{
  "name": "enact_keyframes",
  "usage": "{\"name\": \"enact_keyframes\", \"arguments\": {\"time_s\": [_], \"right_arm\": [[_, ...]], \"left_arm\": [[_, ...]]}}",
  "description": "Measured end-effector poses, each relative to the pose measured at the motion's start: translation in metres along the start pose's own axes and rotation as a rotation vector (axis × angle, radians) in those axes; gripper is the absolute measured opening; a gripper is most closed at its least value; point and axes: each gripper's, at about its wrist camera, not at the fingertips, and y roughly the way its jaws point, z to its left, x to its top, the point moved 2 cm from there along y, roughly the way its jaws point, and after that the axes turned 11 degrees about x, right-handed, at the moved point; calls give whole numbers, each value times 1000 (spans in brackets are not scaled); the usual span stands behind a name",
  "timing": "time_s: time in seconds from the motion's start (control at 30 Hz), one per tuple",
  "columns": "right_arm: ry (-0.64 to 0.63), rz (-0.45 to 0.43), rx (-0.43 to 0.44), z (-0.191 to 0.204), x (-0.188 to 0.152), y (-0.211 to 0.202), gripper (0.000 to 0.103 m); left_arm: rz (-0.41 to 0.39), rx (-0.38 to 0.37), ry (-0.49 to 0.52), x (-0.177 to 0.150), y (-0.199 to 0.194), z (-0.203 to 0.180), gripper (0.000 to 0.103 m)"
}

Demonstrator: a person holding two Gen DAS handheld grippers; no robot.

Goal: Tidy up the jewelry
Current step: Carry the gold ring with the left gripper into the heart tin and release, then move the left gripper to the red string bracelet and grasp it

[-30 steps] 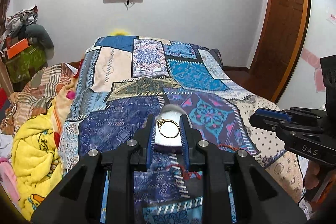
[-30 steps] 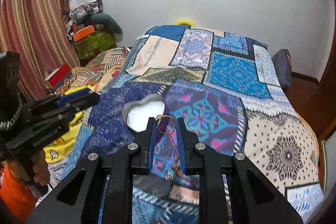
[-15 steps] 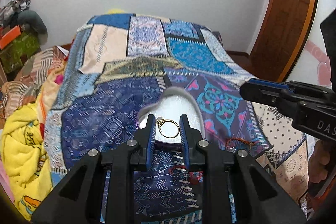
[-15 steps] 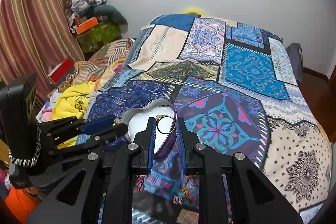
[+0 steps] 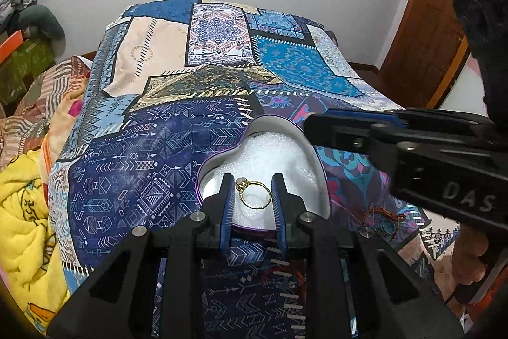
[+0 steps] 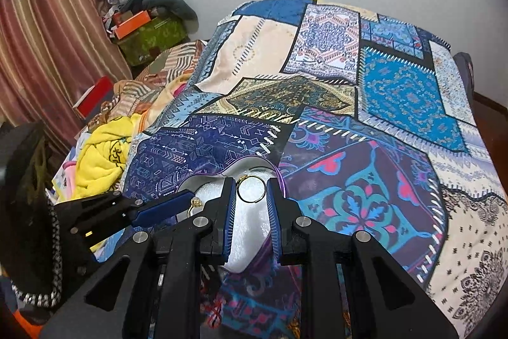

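Left wrist view first: the left hand-held gripper (image 5: 252, 188) pinches a gold ring with a pale stone (image 5: 253, 194) between its blue pads, hanging above the white foam of the heart-shaped box (image 5: 320, 173) that sits on the patchwork bed cover (image 5: 152, 167). Just to the right in that view, the right hand-held gripper (image 5: 314, 123) reaches in over the box's far lobe. A reddish cord piece (image 5: 385, 213) lies on the cover beside the box, near the right edge.

In the right wrist view, the right hand-held gripper (image 6: 250, 191) nips a plain gold ring (image 6: 251, 189), also above the box.

The risks, as I judge them: both grippers crowd the same small opening, so the fingers could knock together and shake a ring loose. A ring freed too high could bounce off the foam and roll onto the busy print, where it would be hard to find. The box rests on soft bedding, so pressing on its purple rim could tip it.

At the far left, a yellow blanket (image 6: 101, 161) and piled clothes lie off the bed edge, well apart from the work.
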Motion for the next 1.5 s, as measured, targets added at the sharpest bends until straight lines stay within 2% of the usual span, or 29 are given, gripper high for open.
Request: {"name": "enact_keyframes", "arguments": {"time_s": [0.37, 0.43, 0.53, 0.6, 0.67, 0.9, 1.2, 1.5], "right_arm": [[24, 48, 21, -3, 2, 8, 20], [6, 46, 4, 0, 2, 4, 23], [-25, 23, -25, 6, 2, -7, 33], [-36, -1, -37, 9, 2, -17, 39], [-48, -26, -56, 13, 1, -28, 39], [-78, -96, -104, 24, -4, -67, 39], [-63, -116, -153, 19, -27, -105, 39], [-12, -103, -221, 0, -60, -129, 39]], "left_arm": [[-7, 29, 18, 0, 2, 0, 22], [-8, 36, 20, 1, 0, 0, 24], [-14, 44, 23, 2, -3, 0, 25], [-22, 52, 28, 2, -8, -1, 32], [-35, 63, 32, 3, -14, -2, 39], [-70, 88, 59, 3, -40, -9, 43], [-113, 91, 58, 0, -81, -10, 54], [-47, 98, 58, -23, -85, -6, 54]]}}
